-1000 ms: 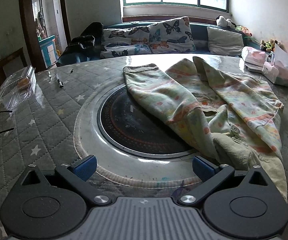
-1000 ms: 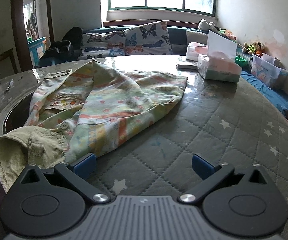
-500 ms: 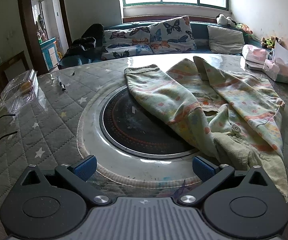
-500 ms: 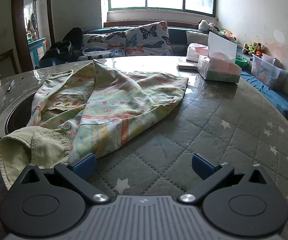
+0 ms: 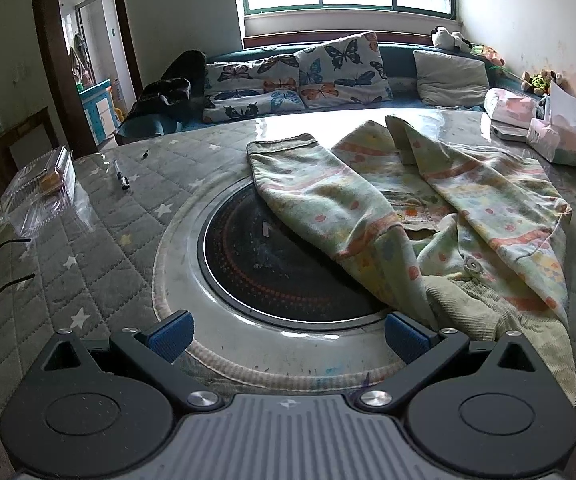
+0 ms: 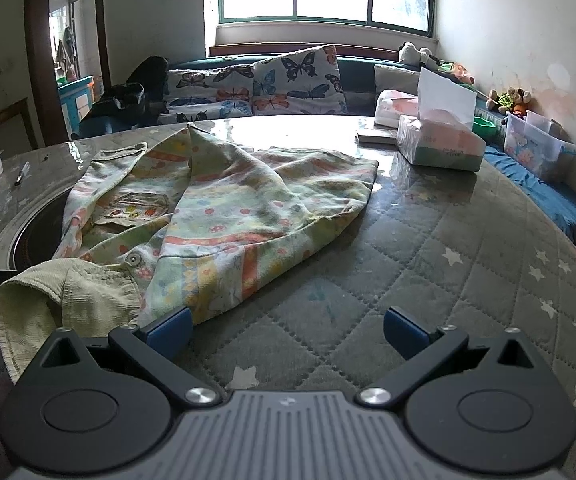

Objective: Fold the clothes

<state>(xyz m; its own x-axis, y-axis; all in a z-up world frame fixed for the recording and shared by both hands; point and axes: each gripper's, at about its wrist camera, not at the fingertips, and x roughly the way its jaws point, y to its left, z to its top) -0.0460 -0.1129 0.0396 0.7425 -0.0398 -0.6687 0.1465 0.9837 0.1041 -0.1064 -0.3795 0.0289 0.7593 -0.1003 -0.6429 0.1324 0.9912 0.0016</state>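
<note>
**Unfolded jacket between two open grippers**

Loosely spread and not yet folded, the patterned jacket (image 6: 223,216) lies on the round quilted table (image 6: 468,248), with its ribbed green collar or hem (image 6: 67,292) bunched at the near edge and its sleeve (image 5: 320,204) reaching away across the dark round hotplate (image 5: 271,272) set into the tabletop. Its long axis runs from the near edge toward the window, slightly slanted.

Both tools sit at the near rim with the garment between them. The left gripper (image 5: 288,330) has its jaws wide apart and holds nothing; the jacket lies ahead and to its right, the cloth edge just beside its right blue pad (image 5: 404,336). The right gripper (image 6: 285,328) is likewise spread and empty; the jacket lies ahead and to its left, the hem just at its left blue pad (image 6: 167,330). My judgement is that each hand is about equally near to the near hem, so a two-handed pick of that edge looks the likeliest opening move.

Farther out stand a tissue box (image 6: 440,148) on the right and a pen (image 5: 121,175) and a clear plastic container (image 5: 43,196) on the left.

The jacket's far side and whatever lies beneath its overlapped panels are hidden, and whether the pads actually touch cloth cannot be told.
</note>
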